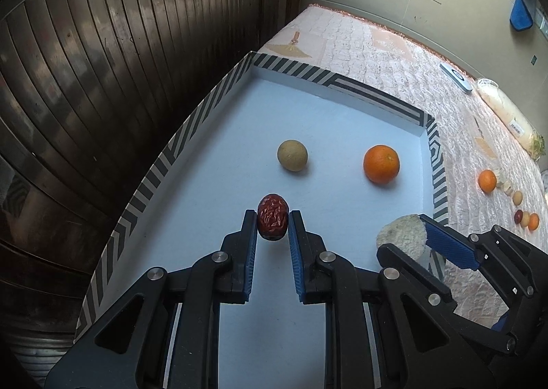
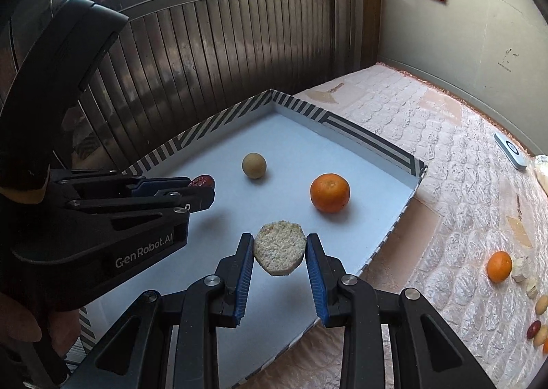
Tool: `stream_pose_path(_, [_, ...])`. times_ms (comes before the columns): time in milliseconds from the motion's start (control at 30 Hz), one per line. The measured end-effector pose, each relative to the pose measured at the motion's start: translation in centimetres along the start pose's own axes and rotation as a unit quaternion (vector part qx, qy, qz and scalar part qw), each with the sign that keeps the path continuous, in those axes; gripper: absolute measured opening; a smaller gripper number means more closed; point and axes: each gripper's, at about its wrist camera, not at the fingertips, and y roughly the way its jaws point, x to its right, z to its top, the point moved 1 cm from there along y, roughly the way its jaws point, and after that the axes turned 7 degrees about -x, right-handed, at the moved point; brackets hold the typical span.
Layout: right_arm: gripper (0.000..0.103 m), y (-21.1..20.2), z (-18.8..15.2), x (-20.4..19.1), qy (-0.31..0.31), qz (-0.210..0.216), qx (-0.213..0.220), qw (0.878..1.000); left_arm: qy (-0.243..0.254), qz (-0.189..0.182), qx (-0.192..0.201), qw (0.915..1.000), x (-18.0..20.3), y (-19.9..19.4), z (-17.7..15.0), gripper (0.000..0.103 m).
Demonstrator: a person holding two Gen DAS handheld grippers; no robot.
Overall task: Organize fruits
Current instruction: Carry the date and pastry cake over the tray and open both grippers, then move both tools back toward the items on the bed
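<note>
A shallow white tray [image 1: 205, 108] [image 2: 373, 142] with a black-striped rim lies on a quilted cloth. Inside it rest an orange [image 1: 381, 163] [image 2: 329, 192] and a tan round fruit [image 1: 292, 155] [image 2: 253, 165]. My left gripper [image 1: 273, 221] [image 2: 202, 185] is shut on a wrinkled red date [image 1: 272, 221] [image 2: 202, 181], held just above the tray floor. My right gripper [image 2: 279, 246] [image 1: 419, 229] is shut on a pale, rough round slice [image 2: 279, 247] [image 1: 401, 234], held over the tray's near right part.
More fruit lies in a row on the cloth [image 1: 376, 56] right of the tray: a second orange [image 1: 487, 180] [image 2: 499, 266], pale pieces, a red date [image 2: 533, 329]. A white remote [image 1: 456, 77] [image 2: 511, 150] and a bagged vegetable [image 1: 507, 108] lie farther back. A ribbed metal door [image 1: 102, 80] stands to the left.
</note>
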Motion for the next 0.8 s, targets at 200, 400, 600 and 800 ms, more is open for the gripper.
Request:
stream_pose_path(200, [0.03,1.5,0.3,-0.1,0.001,0.003,-0.016,1.0,-0.002,0.002,-0.015,0.9999,-0.1,1.0,0.2,0.018])
stream_pose_path(400, [0.031,2.6,0.6,0.1,0.003,-0.005,-0.016,1.0,-0.016,-0.003,-0.034,0.9993,-0.4,1.9,0.3,0.018])
stream_pose_path(600, [0.051,1.0,-0.1,0.7,0.012,0.002,0.011,1.0,-0.031,-0.01,-0.03,0.999,-0.6,1.5,0.4,0.036])
stream_pose_path(800, [0.051,-1.9,-1.6,2.5,0.042,-0.001,0.036,0.998,-0.02,-0.006,0.011,0.9997,0.9,-0.6,0.2,0.054])
